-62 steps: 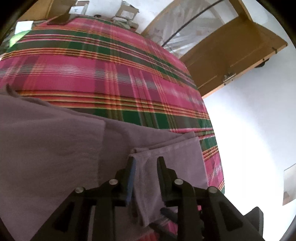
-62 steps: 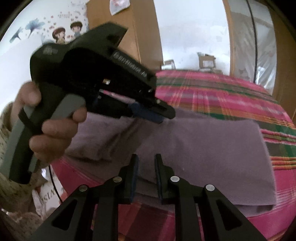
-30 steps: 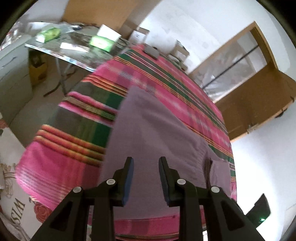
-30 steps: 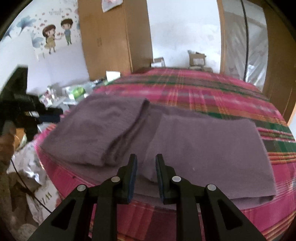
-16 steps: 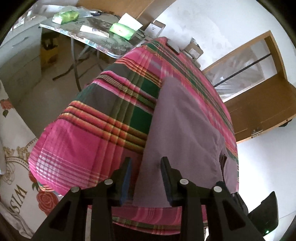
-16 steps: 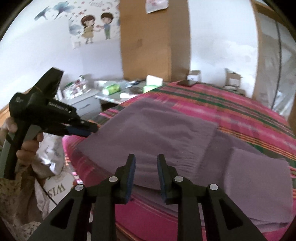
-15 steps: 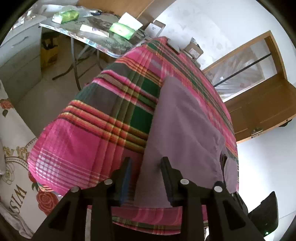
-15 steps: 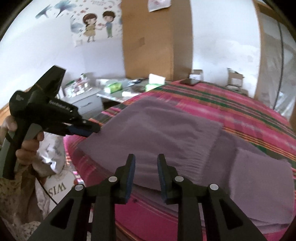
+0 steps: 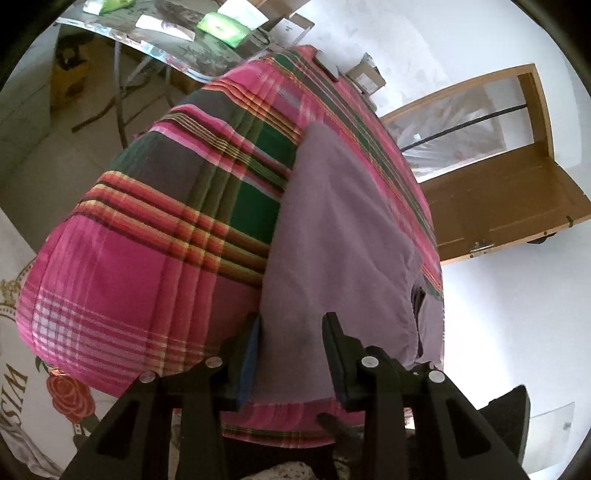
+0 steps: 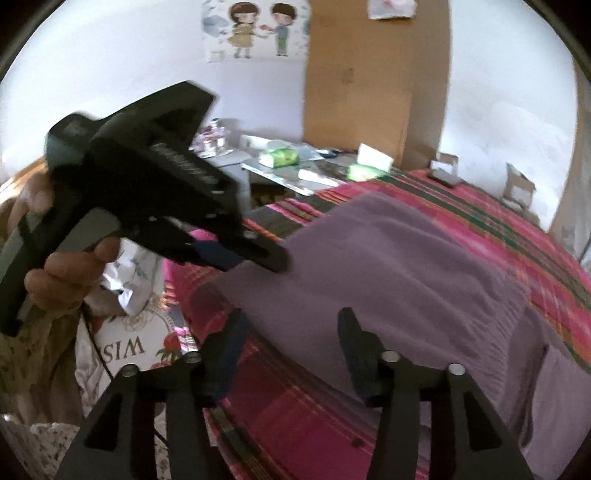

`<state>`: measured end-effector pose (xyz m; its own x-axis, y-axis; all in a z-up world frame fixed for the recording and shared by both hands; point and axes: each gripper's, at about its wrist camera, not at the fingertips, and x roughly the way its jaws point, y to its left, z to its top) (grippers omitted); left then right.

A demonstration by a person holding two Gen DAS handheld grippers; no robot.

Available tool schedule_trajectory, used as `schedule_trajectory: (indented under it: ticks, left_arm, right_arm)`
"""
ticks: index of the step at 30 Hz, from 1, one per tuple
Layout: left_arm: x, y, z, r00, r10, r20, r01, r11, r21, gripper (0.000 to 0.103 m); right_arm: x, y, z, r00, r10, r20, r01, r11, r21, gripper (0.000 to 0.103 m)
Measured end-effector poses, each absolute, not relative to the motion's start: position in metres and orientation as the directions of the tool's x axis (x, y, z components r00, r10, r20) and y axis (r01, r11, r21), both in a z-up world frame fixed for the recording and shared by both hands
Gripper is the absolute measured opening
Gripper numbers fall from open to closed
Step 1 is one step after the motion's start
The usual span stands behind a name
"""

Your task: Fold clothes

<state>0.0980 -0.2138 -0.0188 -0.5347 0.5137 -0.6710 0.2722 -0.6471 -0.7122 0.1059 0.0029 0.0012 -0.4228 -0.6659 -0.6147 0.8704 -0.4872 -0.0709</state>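
Bed [image 9: 122, 280] w/ pink-green plaid cover fills most of both views; it carries the clothing. Landmark = the bed. Beyond its far-left corner: a glass-top desk [image 9: 173, 55] w/ green packets [image 9: 221, 26] and papers on it; the same desk [image 10: 295, 173] shows in the right wrist view. Behind the desk, a wooden wardrobe [image 10: 358, 81] against a white wall, w/ a cartoon sticker of two kids [image 10: 258, 29] beside it. Cardboard boxes [image 9: 365, 75] at the bed's far end. Wooden door frame [image 9: 509, 195] on the bed's far right side. A rose-print sheet w/ lettering [image 9: 22, 373] hangs below the bed's near edge.

Purple garment [image 9: 332, 229] lies flat on the bed, near its front edge, folded into a long slab; a second folded layer [image 10: 554, 391] pokes out on the right, lower than the top fold. Fabric looks soft, knit-like, ribbed hem at the right end [image 10: 491, 325].

Left tool [image 9: 291, 345]: fingers apart, straddling the garment's near-left corner, pads not pressing on the cloth; opening has about levelled off. In the right wrist view the left tool [image 10: 258, 258] sits at that same corner, held by a hand [image 10: 62, 266].

Right tool [image 10: 291, 350]: opening now, wide apart, over the garment's near edge, nothing gripped.
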Motion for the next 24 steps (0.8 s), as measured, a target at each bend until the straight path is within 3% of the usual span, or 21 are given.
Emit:
schedule_trajectory:
  ticks: [6, 17, 24]
  left_arm:
    - [0.094, -0.22, -0.009, -0.546, 0.572, -0.613, 0.247, -0.589, -0.77, 0.034]
    - [0.089, -0.221, -0.012, -0.528, 0.588, -0.613, 0.258, -0.576, -0.776, 0.034]
    - [0.088, -0.22, -0.014, -0.524, 0.592, -0.613, 0.256, -0.577, -0.776, 0.034]
  right_arm:
    - [0.116, -0.015, -0.001, -0.443, -0.667, -0.599, 0.879, -0.455, -0.144, 0.058]
    - [0.119, -0.053, -0.022, -0.504, -0.615, -0.606, 0.856, -0.449, -0.257, 0.058]
    - [0.108, -0.063, -0.023, -0.54, -0.581, -0.609, 0.817, -0.535, -0.215, 0.058]
